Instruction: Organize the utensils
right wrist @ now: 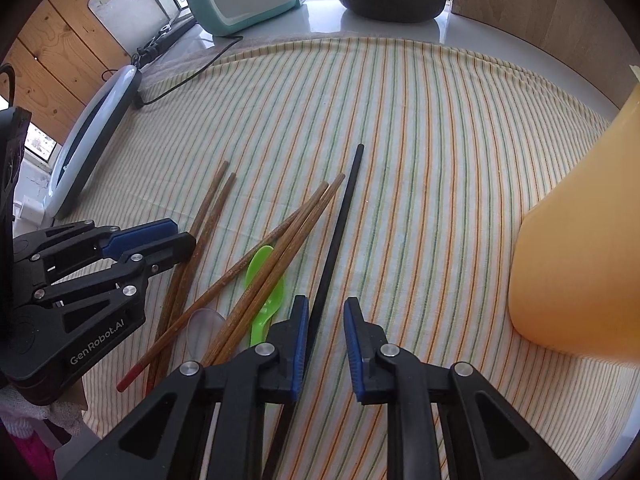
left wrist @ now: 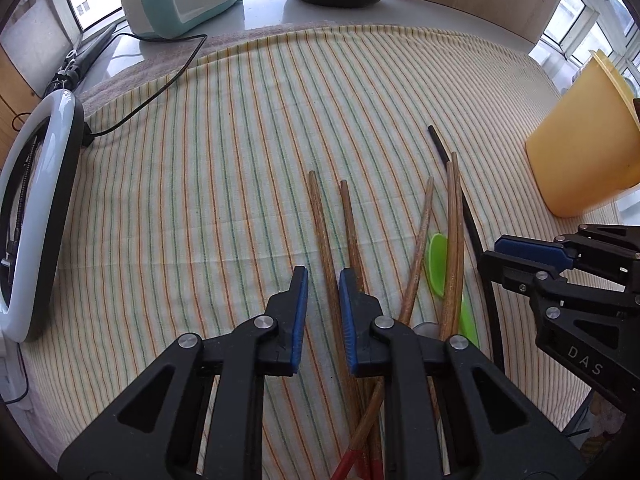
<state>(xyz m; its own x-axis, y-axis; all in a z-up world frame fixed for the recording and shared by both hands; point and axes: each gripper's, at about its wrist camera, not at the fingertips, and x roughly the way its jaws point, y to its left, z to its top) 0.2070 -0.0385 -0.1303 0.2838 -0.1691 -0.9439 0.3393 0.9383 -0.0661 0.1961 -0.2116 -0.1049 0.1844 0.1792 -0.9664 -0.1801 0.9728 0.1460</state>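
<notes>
- Strewn loose and crossed on the striped cloth: wooden chopsticks, one black chopstick, and a green spoon pinned under two sticks. Not yet sorted.
- Straddling the leftmost wooden stick: left gripper, fingers released to a narrow gap, pads not visibly pressing. Probably lined up to lift that one stick alone.
- Set likewise over the black chopstick: right gripper, fingers released, the stick hard by the left pad and clear of the right one.
- Standing at 2 o'clock from the pile: yellow tub, likely kept within reach as the holder.
- Spread over the counter, likely to stop sticks rolling.
</notes>
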